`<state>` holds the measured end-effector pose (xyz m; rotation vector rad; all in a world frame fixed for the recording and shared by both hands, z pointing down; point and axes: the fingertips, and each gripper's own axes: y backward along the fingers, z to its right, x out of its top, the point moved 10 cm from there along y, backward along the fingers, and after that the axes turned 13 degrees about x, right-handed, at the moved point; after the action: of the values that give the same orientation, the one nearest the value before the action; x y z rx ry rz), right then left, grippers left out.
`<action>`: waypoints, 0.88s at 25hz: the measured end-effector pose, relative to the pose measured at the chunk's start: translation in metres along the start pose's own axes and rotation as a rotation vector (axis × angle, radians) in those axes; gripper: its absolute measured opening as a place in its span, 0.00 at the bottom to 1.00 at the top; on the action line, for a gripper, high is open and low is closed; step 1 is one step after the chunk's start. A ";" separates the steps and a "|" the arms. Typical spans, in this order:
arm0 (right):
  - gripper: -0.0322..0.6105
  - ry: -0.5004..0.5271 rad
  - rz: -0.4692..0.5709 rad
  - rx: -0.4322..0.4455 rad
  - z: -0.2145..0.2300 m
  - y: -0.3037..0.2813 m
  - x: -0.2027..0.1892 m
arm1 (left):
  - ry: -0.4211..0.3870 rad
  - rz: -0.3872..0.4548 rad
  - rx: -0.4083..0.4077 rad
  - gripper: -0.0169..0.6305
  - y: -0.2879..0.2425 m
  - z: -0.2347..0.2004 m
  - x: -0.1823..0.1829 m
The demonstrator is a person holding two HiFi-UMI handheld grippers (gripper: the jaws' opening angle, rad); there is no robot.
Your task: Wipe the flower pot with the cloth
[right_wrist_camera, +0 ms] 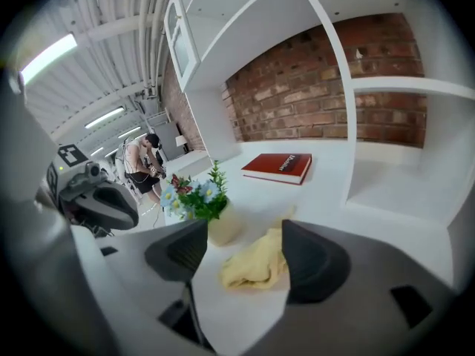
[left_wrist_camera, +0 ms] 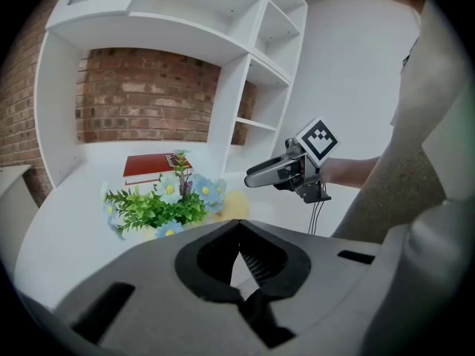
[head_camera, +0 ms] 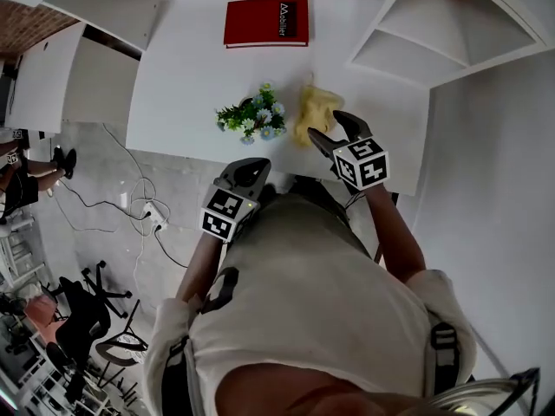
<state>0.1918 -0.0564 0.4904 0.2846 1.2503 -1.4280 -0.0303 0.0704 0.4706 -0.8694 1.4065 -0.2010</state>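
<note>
The right gripper (head_camera: 334, 130) hangs just short of the yellow cloth (head_camera: 314, 111). Its jaws are spread wide with nothing pressed between them. In the right gripper view the crumpled cloth lies straight ahead, framed by the gap, so the spread looks meant to take in the bunched fabric for a pickup.

The flower pot (right_wrist_camera: 223, 227), pale with green leaves and blue-white blooms, stands on the white surface (head_camera: 186, 68). It sits just left of the cloth as that gripper sees it, close enough for wiping once the cloth is lifted.

The left gripper (head_camera: 250, 170) is pressed together and empty. It is held back from the pot near the surface's front edge, probably waiting to steady it. A red book (head_camera: 266, 22) lies well beyond both grippers.
</note>
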 end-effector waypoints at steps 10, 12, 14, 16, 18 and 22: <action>0.43 0.079 -0.300 -0.071 0.059 -0.057 -0.034 | -0.007 -0.033 0.128 0.06 0.000 -0.018 -0.003; 0.34 0.067 -0.312 -0.065 0.062 -0.064 -0.044 | -0.017 -0.030 0.152 0.06 0.001 -0.037 -0.004; 0.27 0.026 -0.293 -0.056 0.062 -0.067 -0.046 | -0.036 -0.025 0.170 0.06 0.002 -0.058 -0.004; 0.22 0.019 -0.301 -0.069 0.058 -0.069 -0.045 | -0.058 -0.026 0.177 0.06 0.002 -0.078 -0.006; 0.18 -0.004 -0.313 -0.089 0.054 -0.070 -0.045 | -0.071 -0.031 0.157 0.06 -0.002 -0.096 -0.010; 0.15 -0.193 -0.193 -0.041 0.041 -0.064 -0.037 | -0.128 -0.050 0.060 0.06 -0.020 -0.120 -0.016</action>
<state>0.1691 -0.0827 0.5676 -0.0029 1.1710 -1.5517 -0.1351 0.0172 0.5051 -0.8533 1.2546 -0.2209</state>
